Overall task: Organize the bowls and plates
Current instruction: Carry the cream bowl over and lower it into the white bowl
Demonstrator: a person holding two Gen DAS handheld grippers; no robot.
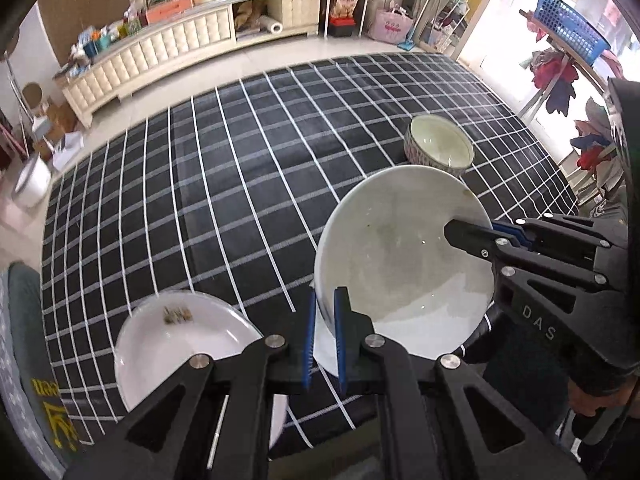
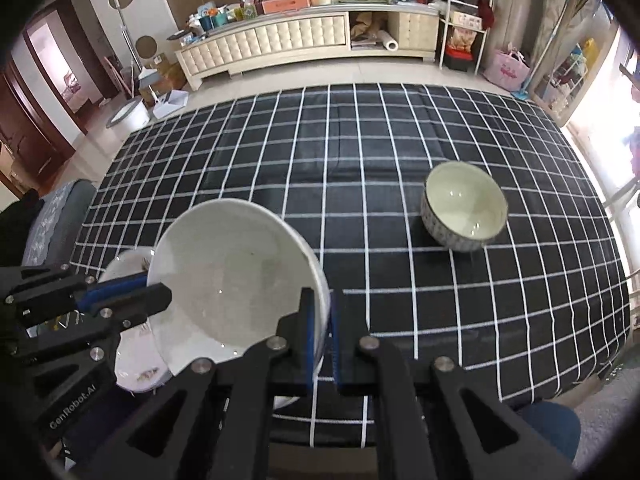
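A white deep plate (image 1: 400, 264) (image 2: 240, 276) is held tilted above the black checked tablecloth (image 1: 240, 180) (image 2: 380, 152). My left gripper (image 1: 324, 312) (image 2: 149, 287) is shut on its left rim. On the opposite rim my right gripper (image 2: 320, 320) (image 1: 476, 232) is shut. A second white plate (image 1: 176, 344) (image 2: 134, 364) with food scraps lies on the cloth at the near left, partly under the held plate. A patterned bowl (image 1: 438, 148) (image 2: 464, 204) stands upright and apart on the right of the table.
Beyond the far table edge runs a cream TV cabinet (image 1: 168, 52) (image 2: 304, 40) piled with clutter. A white bucket (image 1: 34, 184) (image 2: 130, 114) stands on the floor to the left. A grey seat (image 2: 56, 216) adjoins the near left corner.
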